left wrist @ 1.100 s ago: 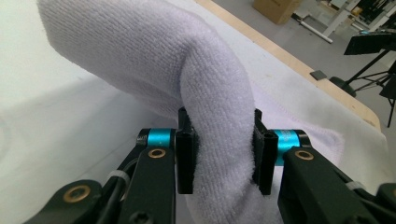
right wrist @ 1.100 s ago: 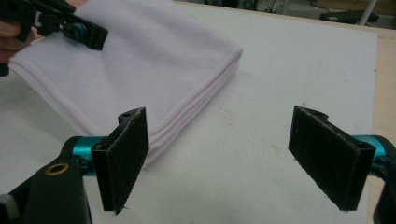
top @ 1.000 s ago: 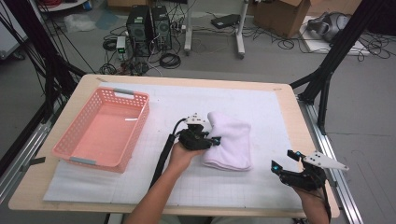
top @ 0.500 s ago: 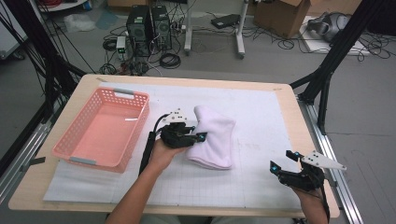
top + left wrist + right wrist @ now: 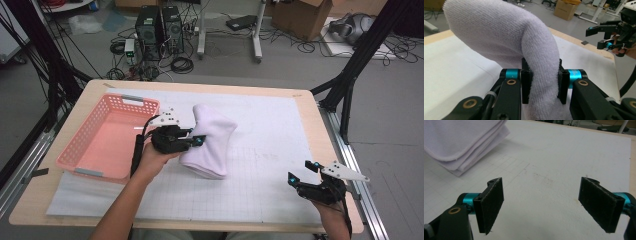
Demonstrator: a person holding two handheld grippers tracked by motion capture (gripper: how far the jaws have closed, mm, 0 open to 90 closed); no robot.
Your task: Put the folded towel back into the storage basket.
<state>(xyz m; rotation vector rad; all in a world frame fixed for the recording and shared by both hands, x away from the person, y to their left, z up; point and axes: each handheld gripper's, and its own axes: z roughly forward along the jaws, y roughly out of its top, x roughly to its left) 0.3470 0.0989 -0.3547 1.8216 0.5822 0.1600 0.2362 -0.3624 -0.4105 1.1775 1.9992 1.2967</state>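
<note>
A folded white towel [image 5: 211, 139] hangs partly lifted over the white gridded mat [image 5: 272, 132], just right of the pink basket [image 5: 131, 99]. My left gripper [image 5: 196, 141] grips its left edge. In the left gripper view both pads press into a thick fold of the towel [image 5: 499, 32], which bulges above my left gripper [image 5: 542, 83]. My right gripper [image 5: 301, 171] rests low near the table's front right corner, jaws wide apart. In the right gripper view nothing lies between the jaws of my right gripper [image 5: 544, 202], and the towel [image 5: 461, 142] shows at the upper left.
The pink basket is a slotted plastic one standing on the left part of the table, with nothing visible in it. The wooden table edge [image 5: 330, 150] runs close beside my right hand. Computers, cables and stand legs sit on the floor beyond the table.
My left hand has carried the towel leftward toward the basket and raised it, so the towel now bends upward instead of lying flat. The right gripper has stayed in place.
</note>
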